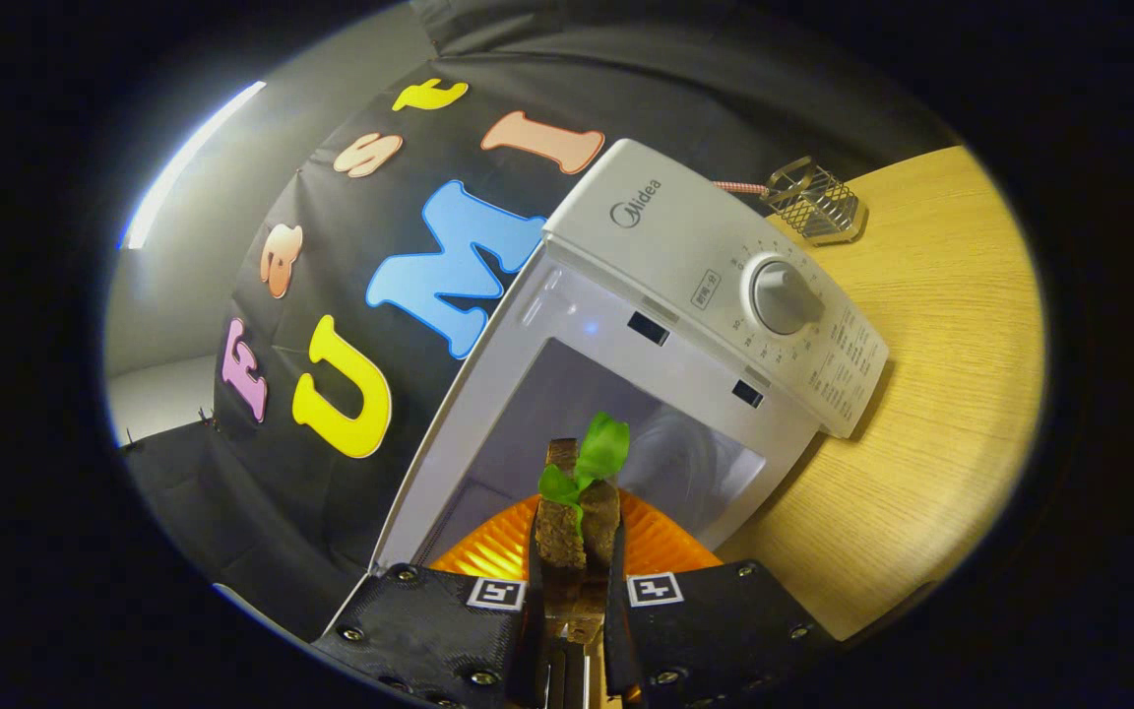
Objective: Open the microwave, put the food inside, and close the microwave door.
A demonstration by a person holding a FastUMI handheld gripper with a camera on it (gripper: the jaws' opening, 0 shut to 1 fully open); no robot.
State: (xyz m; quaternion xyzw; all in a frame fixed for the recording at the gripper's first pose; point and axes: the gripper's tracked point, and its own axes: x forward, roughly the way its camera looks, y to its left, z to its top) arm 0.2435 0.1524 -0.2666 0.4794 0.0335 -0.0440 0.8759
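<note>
Microwave [724,286] stood on a wooden table [931,394] with its door already swung clear, so that the pale cavity [616,433] lay open directly ahead of the gripper [575,581]. The view was tilted, the appliance running diagonally, with its control panel and round dial [782,295] to one side of the opening. The fingers were drawn close together, with only a narrow gap left, and both pressed on the sides of the food [577,522], a dark brown, bread-like slab topped with a green leaf [597,453]. Food and leaf projected just beyond the fingertips, over an orange ribbed plate [665,542] that sat at the mouth of the cavity; whether the slab rested on the plate or was held just above it could not be told. A small wire basket [815,202] stood on the table beyond the microwave, well apart from the action. Judged by this arrangement, the opening step was done and the insertion step was in hand, with the door not yet closed. Several risks followed. The slab was held by its narrow sides alone, so a loosened grip or a knock against the cavity frame could tip it off the plate. The leaf lay unsecured and could slide off during a tilted entry. A plate left protruding over the sill would block the door from closing.
</note>
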